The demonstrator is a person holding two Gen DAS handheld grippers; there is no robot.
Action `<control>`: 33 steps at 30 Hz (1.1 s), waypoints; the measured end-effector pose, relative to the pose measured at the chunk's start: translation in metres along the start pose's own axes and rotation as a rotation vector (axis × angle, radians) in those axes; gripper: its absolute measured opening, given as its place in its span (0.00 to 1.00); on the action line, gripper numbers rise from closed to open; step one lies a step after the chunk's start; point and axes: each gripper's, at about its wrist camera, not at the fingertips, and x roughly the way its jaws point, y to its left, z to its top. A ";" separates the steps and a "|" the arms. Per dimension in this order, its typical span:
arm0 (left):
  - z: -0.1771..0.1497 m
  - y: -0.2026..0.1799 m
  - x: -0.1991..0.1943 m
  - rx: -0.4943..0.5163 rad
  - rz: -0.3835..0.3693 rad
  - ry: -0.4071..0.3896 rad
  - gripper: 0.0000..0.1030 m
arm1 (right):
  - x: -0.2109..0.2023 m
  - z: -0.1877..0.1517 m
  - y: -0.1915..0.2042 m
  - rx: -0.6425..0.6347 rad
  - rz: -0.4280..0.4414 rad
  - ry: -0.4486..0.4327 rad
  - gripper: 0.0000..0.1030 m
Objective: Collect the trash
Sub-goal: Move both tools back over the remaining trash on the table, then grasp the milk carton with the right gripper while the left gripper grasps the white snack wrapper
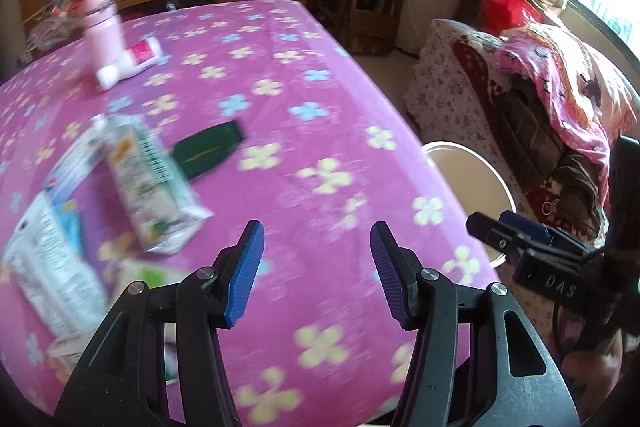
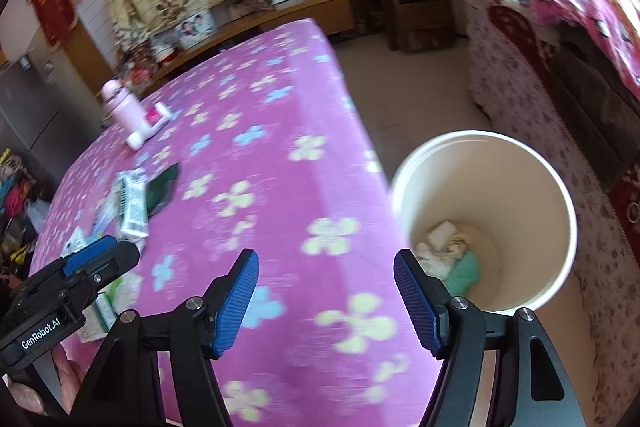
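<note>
The trash lies on the table (image 1: 344, 75), which is draped in a purple cloth with flower print, gathered toward its left edge. A long pale wrapper with green print (image 1: 150, 187) runs with its long axis from the far left toward the near right, its crimped end nearest the left gripper (image 1: 316, 275). Touching its far side is a dark green flat packet (image 1: 208, 153), its length pointing to the far right. Left of the wrapper lie at least two more printed white packets (image 1: 48, 259), blurred and overlapping, nearest the table's left edge. Farther back stand one pink bottle (image 1: 105, 23) and, lying against it, one white tube with a red label (image 1: 130, 65), cap end toward the near left.

The left gripper hovers over the near middle of the table, fingers spread with nothing between them. The right gripper (image 2: 326, 301) hangs over the table's right edge, also spread and empty.

Only the right wrist view looks down into the white bin (image 2: 560, 195) on the floor just beside the table's right edge: crumpled white and green scraps (image 2: 452, 255) lie at its bottom. The left wrist view shows only part of its rim, but resolves the packets far better.
</note>
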 end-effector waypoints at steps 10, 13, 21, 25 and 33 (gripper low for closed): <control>-0.035 0.141 -0.050 -0.193 0.130 0.020 0.56 | 0.030 -0.006 0.094 -0.118 0.111 0.066 0.68; -0.047 0.175 -0.060 -0.252 0.162 0.013 0.59 | 0.042 -0.006 0.124 -0.167 0.146 0.081 0.68; -0.068 0.215 -0.046 -0.402 0.104 0.023 0.63 | 0.078 0.003 0.194 -0.305 0.195 0.107 0.71; -0.062 0.217 -0.031 -0.417 0.088 0.034 0.63 | 0.093 0.009 0.214 -0.355 0.181 0.107 0.71; -0.040 0.208 -0.011 -0.355 0.146 0.023 0.63 | 0.124 0.022 0.237 -0.421 0.132 0.116 0.71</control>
